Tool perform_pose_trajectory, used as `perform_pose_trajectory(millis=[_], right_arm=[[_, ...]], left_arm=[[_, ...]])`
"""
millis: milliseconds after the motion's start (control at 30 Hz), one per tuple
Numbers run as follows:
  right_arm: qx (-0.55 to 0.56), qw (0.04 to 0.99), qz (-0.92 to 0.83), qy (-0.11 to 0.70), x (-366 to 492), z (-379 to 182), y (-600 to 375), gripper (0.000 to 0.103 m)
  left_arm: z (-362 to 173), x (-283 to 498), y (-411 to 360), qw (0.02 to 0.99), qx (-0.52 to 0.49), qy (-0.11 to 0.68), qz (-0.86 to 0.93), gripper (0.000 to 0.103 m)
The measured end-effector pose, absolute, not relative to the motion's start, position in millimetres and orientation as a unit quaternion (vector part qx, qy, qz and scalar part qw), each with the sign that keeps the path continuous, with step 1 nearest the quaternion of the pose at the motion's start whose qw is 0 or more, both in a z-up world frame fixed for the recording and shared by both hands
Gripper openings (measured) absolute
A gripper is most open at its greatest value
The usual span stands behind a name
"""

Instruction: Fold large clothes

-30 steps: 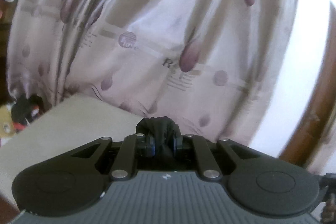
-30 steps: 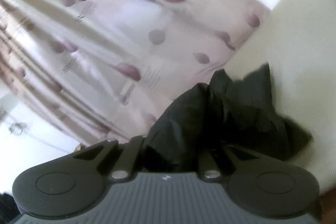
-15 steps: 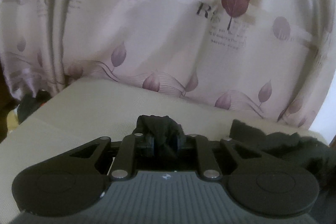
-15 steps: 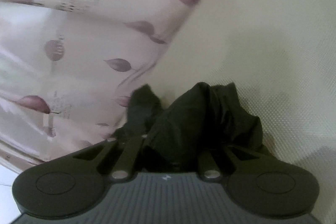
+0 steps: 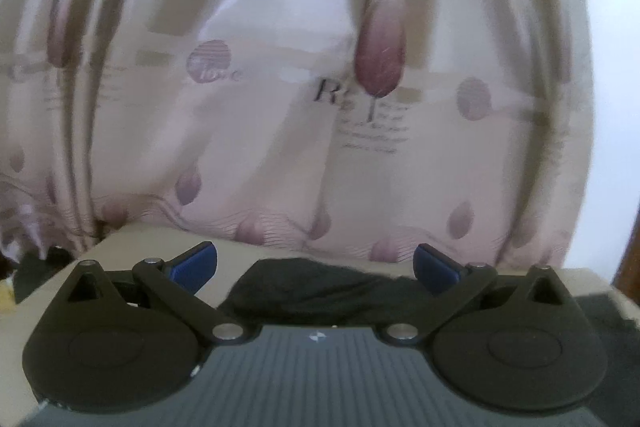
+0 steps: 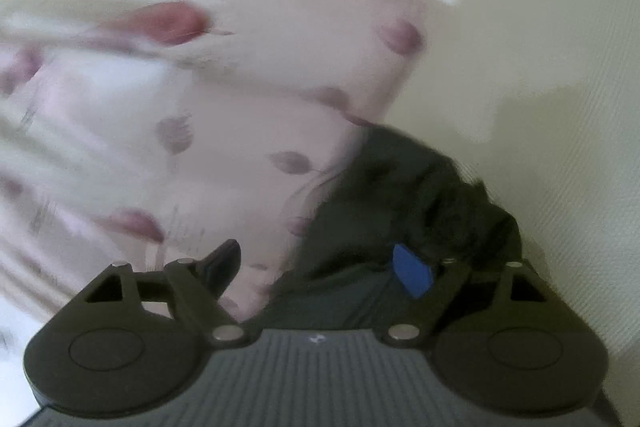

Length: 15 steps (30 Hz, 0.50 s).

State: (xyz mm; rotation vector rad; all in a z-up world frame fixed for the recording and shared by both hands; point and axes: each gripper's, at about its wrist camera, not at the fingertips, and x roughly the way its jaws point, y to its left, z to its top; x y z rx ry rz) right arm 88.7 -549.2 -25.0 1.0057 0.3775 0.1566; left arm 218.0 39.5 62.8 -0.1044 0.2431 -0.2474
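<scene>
Leaf-printed curtains (image 5: 280, 107) hang behind a beige surface (image 5: 120, 259). Both grippers point nearly level, slightly down. The left gripper (image 5: 316, 263) and right gripper (image 6: 320, 267) are opening wide; the black garment (image 5: 312, 287) lies loose between their blue pads (image 5: 436, 267), ungripped.

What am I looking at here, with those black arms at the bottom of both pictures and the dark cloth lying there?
No robot here: a person holds a pair of hand tongs in each hand, and a small wide-angle camera on each pair looks forward along its fingers. One picture comes from the left tongs, the other from the right tongs. The black arms with blue pads are the fingers. Both pairs are opening right now, and the pads press on nothing. The dark garment lies on a beige surface, between the spread fingers but not gripped; the right view shows it bunched up. Behind hangs a pale curtain printed with purple leaves.
</scene>
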Motion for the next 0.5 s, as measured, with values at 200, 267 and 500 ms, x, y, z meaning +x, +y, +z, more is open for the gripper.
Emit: perform_pose_trajectory(millis=[200, 267, 500], right_arm=[[0.214, 0.944, 0.047, 0.247, 132, 17, -482, 0.024], [0.171, 0.950, 0.027, 0.261, 157, 10, -474, 0.023], [0.159, 0.936, -0.022, 0.312, 206, -36, -491, 0.022]], left_arm=[[55, 226, -1, 0.971, 0.006, 0.180, -0.157, 0.050], [47, 240, -10, 0.966, 0.008, 0.203, -0.162, 0.047], [5, 287, -15, 0.959, 0.003, 0.258, -0.119, 0.060]])
